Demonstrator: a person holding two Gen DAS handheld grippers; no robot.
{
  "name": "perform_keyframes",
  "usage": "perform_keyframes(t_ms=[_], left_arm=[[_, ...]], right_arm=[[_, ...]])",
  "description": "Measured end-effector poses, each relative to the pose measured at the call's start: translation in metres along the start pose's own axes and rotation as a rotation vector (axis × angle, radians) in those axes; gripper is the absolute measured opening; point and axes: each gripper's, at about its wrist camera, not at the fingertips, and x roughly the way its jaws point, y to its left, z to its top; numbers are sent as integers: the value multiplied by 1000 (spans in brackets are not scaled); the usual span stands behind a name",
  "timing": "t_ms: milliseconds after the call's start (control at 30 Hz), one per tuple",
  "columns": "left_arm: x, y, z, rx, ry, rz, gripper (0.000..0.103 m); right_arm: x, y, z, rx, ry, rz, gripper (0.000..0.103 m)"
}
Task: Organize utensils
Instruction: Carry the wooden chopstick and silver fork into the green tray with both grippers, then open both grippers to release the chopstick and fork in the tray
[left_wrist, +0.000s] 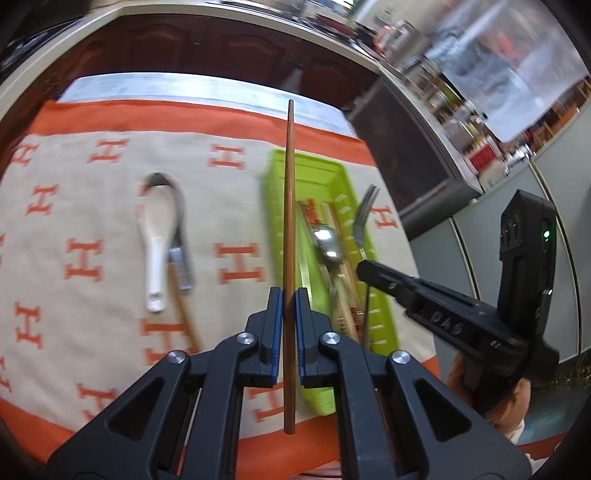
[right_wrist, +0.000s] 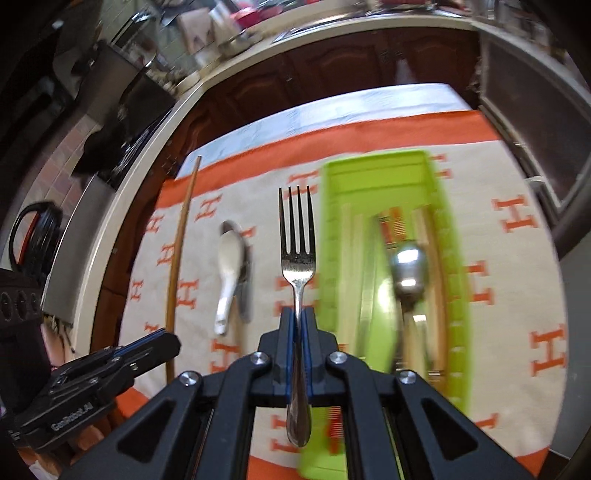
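Left wrist view: left gripper (left_wrist: 289, 306) clamped shut on a long brown wooden chopstick (left_wrist: 290, 221), held above the table (left_wrist: 92, 280) and its orange-and-beige patterned cloth. Bright green slotted plastic tray (left_wrist: 280, 166) near the table's right edge already holds a metal spoon and other pieces. White ceramic soup spoon (left_wrist: 155, 243) lies loose on the cloth, a dark utensil beside it.

Right wrist view: right gripper (right_wrist: 298, 321) closed on a silver metal fork (right_wrist: 297, 258), tines forward, just left of the tray. Partway done, I judge: both held pieces and the loose ones remain.
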Motion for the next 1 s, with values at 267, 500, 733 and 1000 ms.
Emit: perform_keyframes(t_ms=[267,500,733,1000], left_arm=[[50,-43,1,7,81,-7,4],[83,-53,-13,41,164,40,5],[73,-49,-21,56,162,85,22],[37,-22,-21,16,82,132,40]], right_arm=[[-3,-43,-5,29,-16,-68,4],[8,-56,-7,3,15,-87,4],[11,-56,-8,-7,31,-75,5],[2,-46,-14,1,22,-32,5]])
